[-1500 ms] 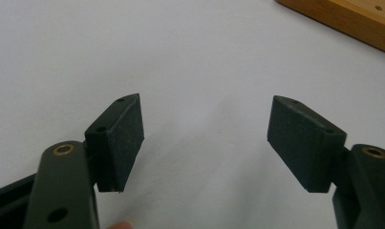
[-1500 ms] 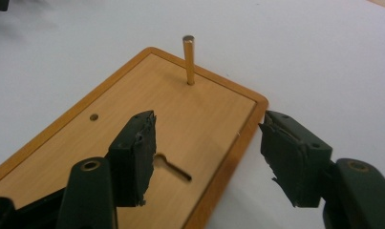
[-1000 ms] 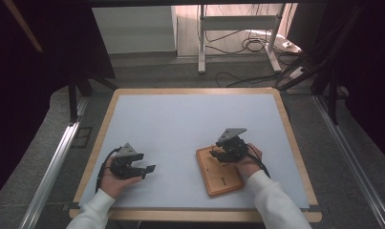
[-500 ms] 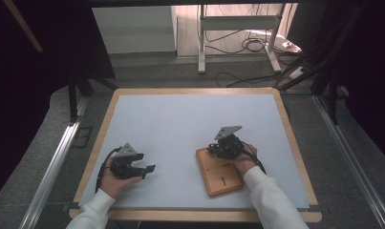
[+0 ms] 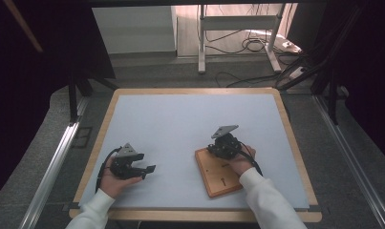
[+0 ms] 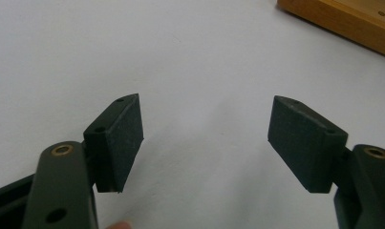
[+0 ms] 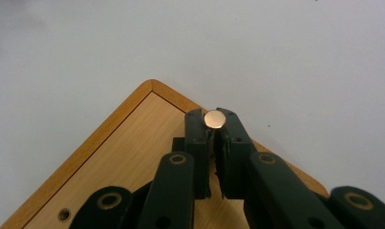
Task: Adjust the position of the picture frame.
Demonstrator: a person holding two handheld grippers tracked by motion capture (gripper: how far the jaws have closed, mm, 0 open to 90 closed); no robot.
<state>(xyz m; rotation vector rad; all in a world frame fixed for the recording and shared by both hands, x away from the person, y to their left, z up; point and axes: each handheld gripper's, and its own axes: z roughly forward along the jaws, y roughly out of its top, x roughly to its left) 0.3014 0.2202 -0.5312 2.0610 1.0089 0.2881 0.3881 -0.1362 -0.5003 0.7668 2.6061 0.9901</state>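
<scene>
A small wooden board (image 5: 219, 172) with a few holes lies on the white table top at the near right. My right gripper (image 5: 219, 150) stands over the board's far corner. In the right gripper view its jaws have just been closing, and my right gripper (image 7: 214, 127) is now shut on a small round-topped peg (image 7: 214, 119) above the board (image 7: 128, 152). My left gripper (image 5: 150, 169) rests at the near left, well apart from the board. Its pads (image 6: 125, 138) stand wide apart with nothing between them; the board's edge (image 6: 343, 19) is at the far right of that view.
The white table top (image 5: 190, 124) has a wooden rim (image 5: 109, 114). Beyond the far edge are a white stand's legs (image 5: 238, 33) and cables (image 5: 257, 45) on the floor. A metal rail (image 5: 51, 167) runs along the left side.
The right gripper has shifted slightly over the board's far corner. The left hand and gripper have stayed where they were.
</scene>
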